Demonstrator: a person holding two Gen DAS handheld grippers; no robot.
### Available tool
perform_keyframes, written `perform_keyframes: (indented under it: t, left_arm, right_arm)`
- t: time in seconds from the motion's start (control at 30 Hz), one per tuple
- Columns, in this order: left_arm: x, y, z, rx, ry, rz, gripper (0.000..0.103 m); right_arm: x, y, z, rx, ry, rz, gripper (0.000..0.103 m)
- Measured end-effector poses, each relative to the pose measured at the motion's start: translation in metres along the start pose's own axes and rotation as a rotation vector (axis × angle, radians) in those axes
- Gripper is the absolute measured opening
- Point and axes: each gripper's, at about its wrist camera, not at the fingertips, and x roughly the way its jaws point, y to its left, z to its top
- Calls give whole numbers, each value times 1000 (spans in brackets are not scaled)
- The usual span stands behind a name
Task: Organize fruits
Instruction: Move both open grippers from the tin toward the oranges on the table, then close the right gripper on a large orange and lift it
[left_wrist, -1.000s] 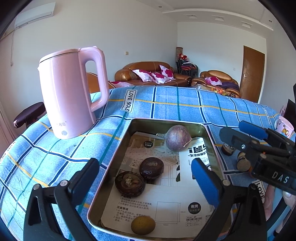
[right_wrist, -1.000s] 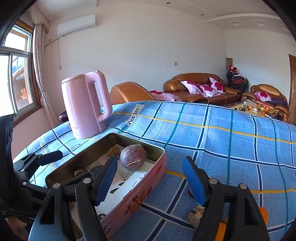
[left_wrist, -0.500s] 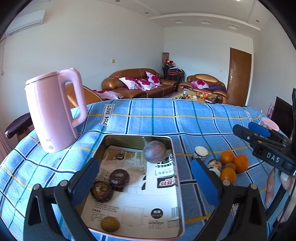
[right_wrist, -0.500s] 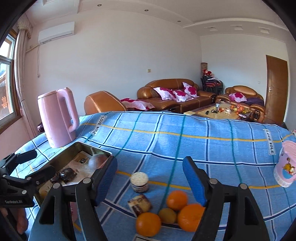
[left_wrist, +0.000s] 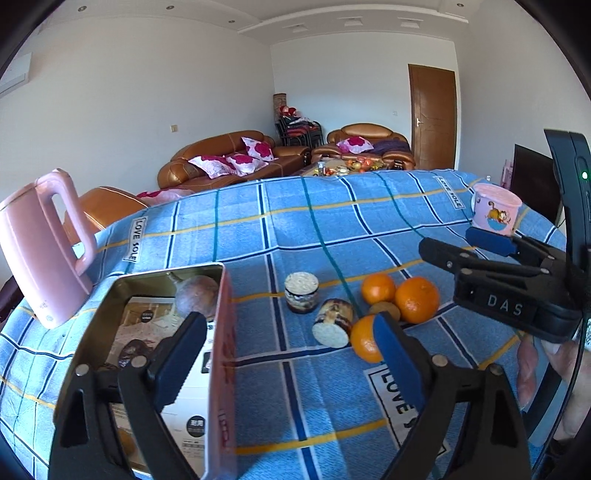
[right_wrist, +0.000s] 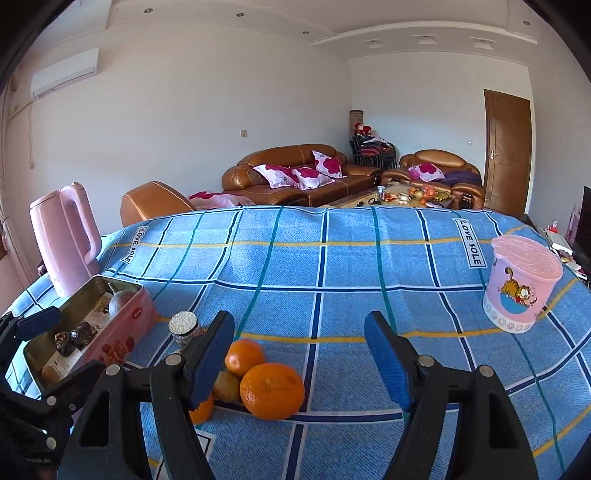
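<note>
We see our left gripper, its jaws just narrowing, and right gripper both unclenched and empty above the oranges beside the tin.

A bright living room with white walls

Brown leather sofas with pink flower pillows stand by the far wall, a brown door is shut on the right, and a white air cooler hangs high on the left
</note>
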Motion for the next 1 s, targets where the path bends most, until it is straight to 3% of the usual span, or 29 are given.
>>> perform_keyframes:
  t: [0.13, 0.3, 0.37, 0.47, 0.67, 1.0]
  left_arm:
    - [10, -9, -2, 0, 42, -46, 78]
    - [21, -10, -2, -25, 81, -60, 74]
    - [26, -9, -1, -31, 95, -70, 65]
    - [34, -5, 0, -37, 119, -56, 64]
    - [41, 10, -4, -57, 134, -4, 64]
    - [39, 27, -6, -99, 127, -8, 64]
  right_arm:
    - [0, -5, -4, 15, 24, 22, 74]
    - [4, -3, -7, 8, 59, 39, 68]
    - [4, 0, -7, -5, 59, 45, 68]
    - [2, 2, -7, -16, 50, 50, 63]
    - [-3, 14, -9, -71, 51, 145, 55]
    - [0, 45, -19, -187, 127, 287, 54]
